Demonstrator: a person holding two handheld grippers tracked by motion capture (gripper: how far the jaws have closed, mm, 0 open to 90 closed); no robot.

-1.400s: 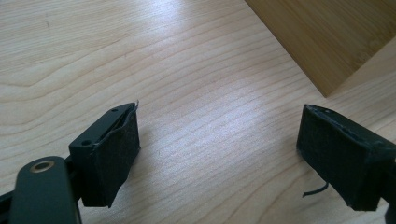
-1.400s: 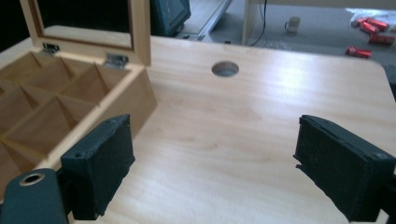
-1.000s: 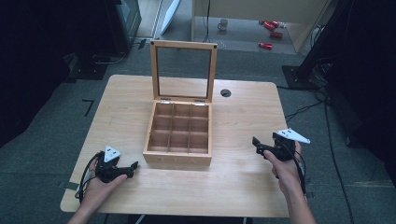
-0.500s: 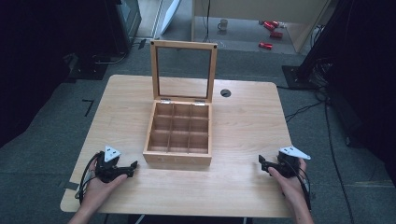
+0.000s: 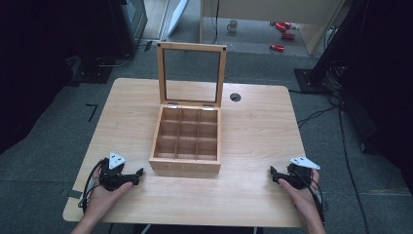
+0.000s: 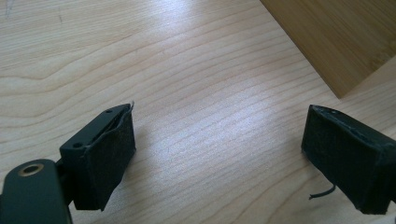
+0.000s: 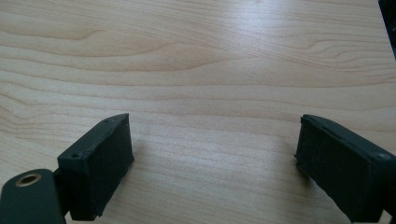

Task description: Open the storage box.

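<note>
A wooden box (image 5: 185,141) with several empty compartments sits mid-table, its glass-paned lid (image 5: 192,74) standing upright at the back. My left gripper (image 5: 138,174) rests on the table near the front left, just left of the box's front corner, open with nothing between its jaws. In the left gripper view the gripper (image 6: 219,158) faces bare wood, with the box corner (image 6: 345,42) at the upper right. My right gripper (image 5: 272,174) lies near the front right edge, open and empty. The right gripper view shows that gripper (image 7: 212,163) low over plain tabletop.
The light wooden table (image 5: 253,131) has a round cable hole (image 5: 235,97) behind the box. Cables trail from both grippers off the front edge. Beyond the table lie grey floor, dark equipment stands, a mug (image 5: 234,25) and red items (image 5: 282,35).
My right gripper has moved toward the person and down to the table's front right edge. The left gripper has stayed put.
</note>
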